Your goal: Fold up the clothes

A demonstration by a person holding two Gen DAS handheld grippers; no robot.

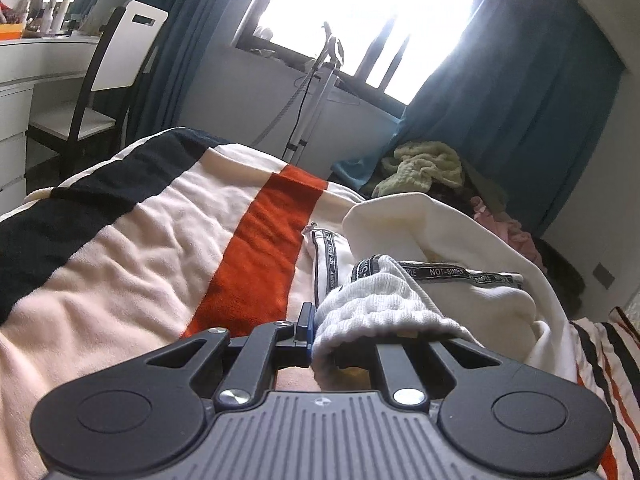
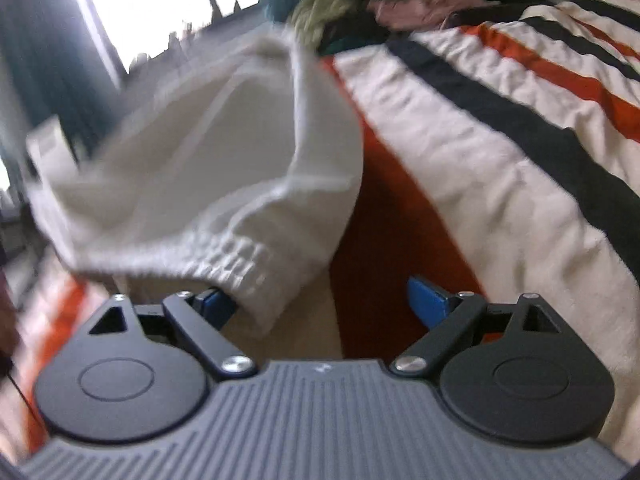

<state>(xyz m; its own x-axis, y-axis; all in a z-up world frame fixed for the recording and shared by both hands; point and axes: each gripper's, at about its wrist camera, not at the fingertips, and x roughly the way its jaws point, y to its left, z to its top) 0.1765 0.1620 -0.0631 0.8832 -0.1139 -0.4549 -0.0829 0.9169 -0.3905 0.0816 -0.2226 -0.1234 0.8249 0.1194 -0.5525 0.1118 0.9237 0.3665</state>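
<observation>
A white sweatshirt with black "NOT-SIMPLE" tape trim lies bunched on the striped blanket. My left gripper is shut on its ribbed white hem. The cloth drapes over the right finger and hides it. Only the left blue pad shows. In the blurred right wrist view, the sweatshirt hangs lifted at the left, and its ribbed cuff rests against the left blue pad. My right gripper stands wide open, with nothing pinched between its jaws.
A heap of other clothes sits at the bed's far side under blue curtains. A chair and white desk stand at the left. A steamer stand is by the window. The blanket spreads right of the right gripper.
</observation>
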